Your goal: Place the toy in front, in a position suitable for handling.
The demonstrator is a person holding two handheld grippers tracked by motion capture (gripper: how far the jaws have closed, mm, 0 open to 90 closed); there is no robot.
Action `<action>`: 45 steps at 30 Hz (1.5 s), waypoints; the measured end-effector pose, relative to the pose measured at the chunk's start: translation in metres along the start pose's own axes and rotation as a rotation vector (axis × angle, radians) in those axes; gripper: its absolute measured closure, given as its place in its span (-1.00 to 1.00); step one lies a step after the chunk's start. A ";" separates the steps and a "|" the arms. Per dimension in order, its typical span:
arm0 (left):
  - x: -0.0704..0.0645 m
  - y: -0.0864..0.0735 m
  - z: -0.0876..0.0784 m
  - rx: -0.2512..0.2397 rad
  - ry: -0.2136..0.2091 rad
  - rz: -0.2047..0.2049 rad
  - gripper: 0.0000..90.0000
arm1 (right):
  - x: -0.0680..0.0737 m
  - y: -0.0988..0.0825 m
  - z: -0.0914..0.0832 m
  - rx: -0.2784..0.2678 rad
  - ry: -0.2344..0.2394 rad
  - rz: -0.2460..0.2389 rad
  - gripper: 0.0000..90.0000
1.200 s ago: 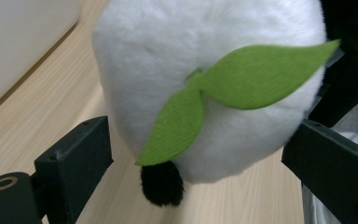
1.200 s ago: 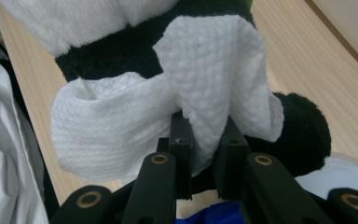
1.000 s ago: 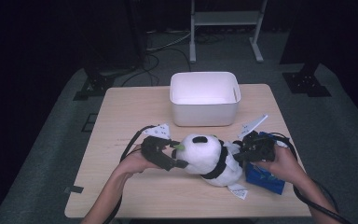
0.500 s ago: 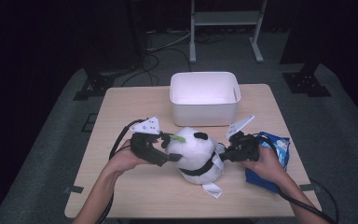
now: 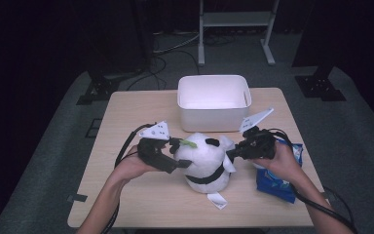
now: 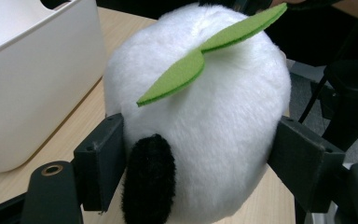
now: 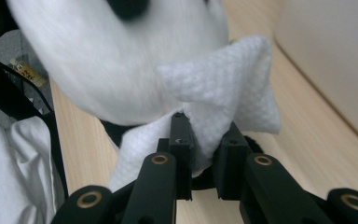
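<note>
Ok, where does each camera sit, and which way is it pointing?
High view: above the person's side, looking forward and down on the wooden table; both forearms, left gripper, right gripper.
Left gripper view: rides that gripper, looking along its jaws clamped on the white plush panda with the green felt leaf; white plastic bin beside.
Right gripper view: looks along jaws pinching a white textured wipe against the panda.
All three views share the panda.

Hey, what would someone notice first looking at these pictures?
A round white plush panda with a green felt leaf sits mid-table, clamped between the left gripper's fingers. The right gripper pinches a white wipe against its side. A white bin stands behind, a blue packet at the right edge.
</note>
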State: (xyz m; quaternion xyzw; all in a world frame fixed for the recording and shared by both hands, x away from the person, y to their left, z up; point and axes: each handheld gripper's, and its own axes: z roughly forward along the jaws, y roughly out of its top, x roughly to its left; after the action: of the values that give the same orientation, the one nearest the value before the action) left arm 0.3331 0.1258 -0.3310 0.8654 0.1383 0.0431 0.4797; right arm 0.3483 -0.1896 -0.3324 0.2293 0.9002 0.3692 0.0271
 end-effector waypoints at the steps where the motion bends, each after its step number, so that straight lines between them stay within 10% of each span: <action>1: 0.000 0.001 0.001 0.001 0.001 -0.002 -0.49 | 0.000 0.002 -0.005 -0.010 -0.003 0.003 0.75; 15: -0.008 0.015 0.018 -0.007 -0.006 0.029 -0.52 | 0.012 0.038 -0.039 -0.039 0.003 -0.064 0.75; 45: -0.006 0.018 0.018 -0.012 -0.029 0.026 -0.77 | 0.038 0.088 0.013 -0.004 0.128 -0.162 0.75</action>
State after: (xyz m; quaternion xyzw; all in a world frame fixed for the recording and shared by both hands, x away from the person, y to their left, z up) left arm 0.3350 0.1006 -0.3254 0.8647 0.1197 0.0377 0.4863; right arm 0.3523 -0.1100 -0.2776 0.1316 0.9150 0.3815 -0.0004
